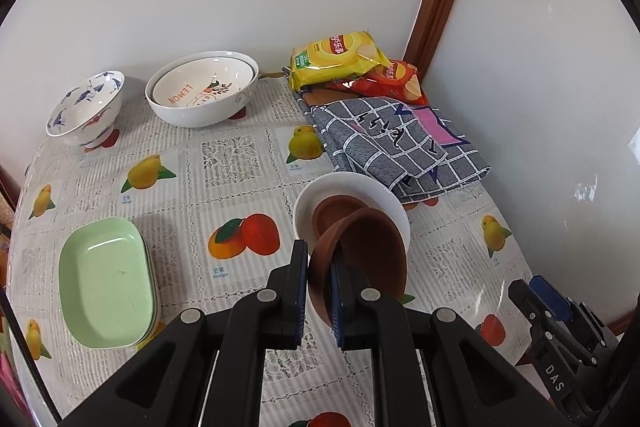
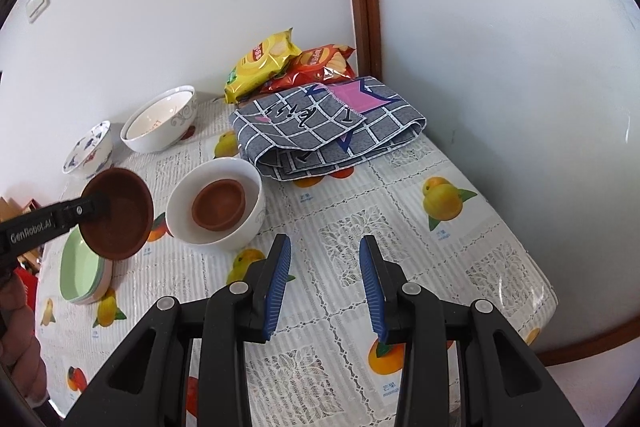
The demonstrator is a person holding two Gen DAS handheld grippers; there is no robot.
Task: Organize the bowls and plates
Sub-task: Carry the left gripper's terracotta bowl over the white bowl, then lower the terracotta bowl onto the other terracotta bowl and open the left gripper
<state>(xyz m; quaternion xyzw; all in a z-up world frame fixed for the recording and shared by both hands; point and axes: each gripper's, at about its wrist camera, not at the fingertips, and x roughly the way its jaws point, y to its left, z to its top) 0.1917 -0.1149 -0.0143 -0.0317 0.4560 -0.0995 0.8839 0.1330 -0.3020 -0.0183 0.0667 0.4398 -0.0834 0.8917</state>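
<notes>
My left gripper is shut on the rim of a brown bowl and holds it tilted in the air beside a white bowl. A second brown bowl lies inside that white bowl. In the right wrist view the held brown bowl hangs left of the white bowl, with the other brown bowl in it. My right gripper stands open over the tablecloth, nothing between its fingers.
Green rectangular dishes are stacked at the front left. A blue-patterned bowl and two nested white bowls stand by the wall. A folded checked cloth and snack bags fill the far right corner.
</notes>
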